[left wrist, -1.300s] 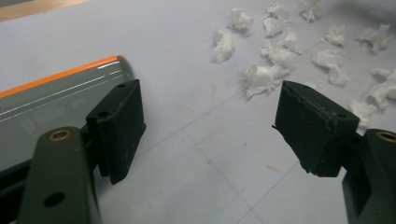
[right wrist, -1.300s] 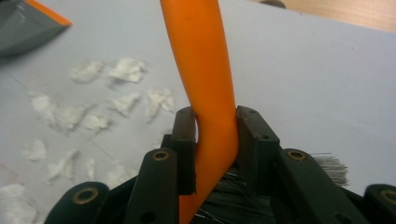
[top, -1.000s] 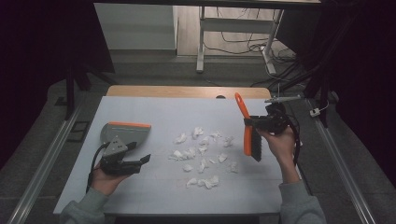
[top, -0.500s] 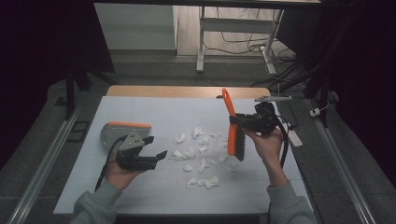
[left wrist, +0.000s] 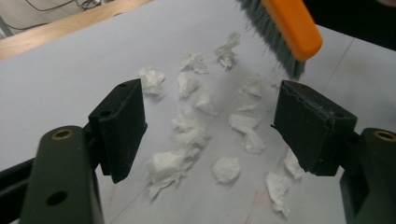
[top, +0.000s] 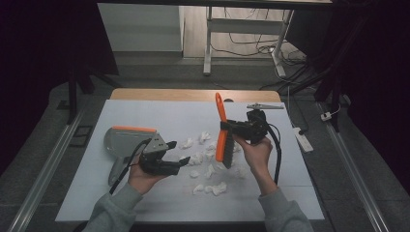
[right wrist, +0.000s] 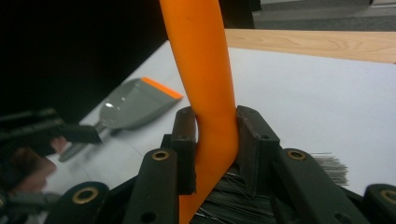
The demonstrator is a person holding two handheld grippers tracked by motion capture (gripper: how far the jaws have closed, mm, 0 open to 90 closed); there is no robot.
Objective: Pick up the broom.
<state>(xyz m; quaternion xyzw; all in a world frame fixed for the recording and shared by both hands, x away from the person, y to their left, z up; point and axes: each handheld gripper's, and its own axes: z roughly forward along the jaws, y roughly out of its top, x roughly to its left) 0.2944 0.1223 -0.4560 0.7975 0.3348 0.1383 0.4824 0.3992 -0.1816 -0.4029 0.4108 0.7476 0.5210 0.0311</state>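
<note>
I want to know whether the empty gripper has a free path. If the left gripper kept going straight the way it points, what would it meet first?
Probably the crumpled paper scraps on the table; the left gripper, jaws open, aims into their middle. The brush hangs beyond them, though depth is hard to judge.

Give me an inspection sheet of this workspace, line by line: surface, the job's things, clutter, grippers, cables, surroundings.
Surface: pale table top, wooden strip along its far edge.
Job's things: orange brush held upright; crumpled paper scraps scattered mid-table; grey dustpan with orange lip lying at the left.
Clutter: nothing seen.
Grippers: left gripper open, empty, aimed at the scraps; right gripper shut on the brush handle.
Cables: black cable looping from the right gripper; loose cables on the floor beyond.
Surroundings: white frame legs, dark floor, power strip at the right.
</note>
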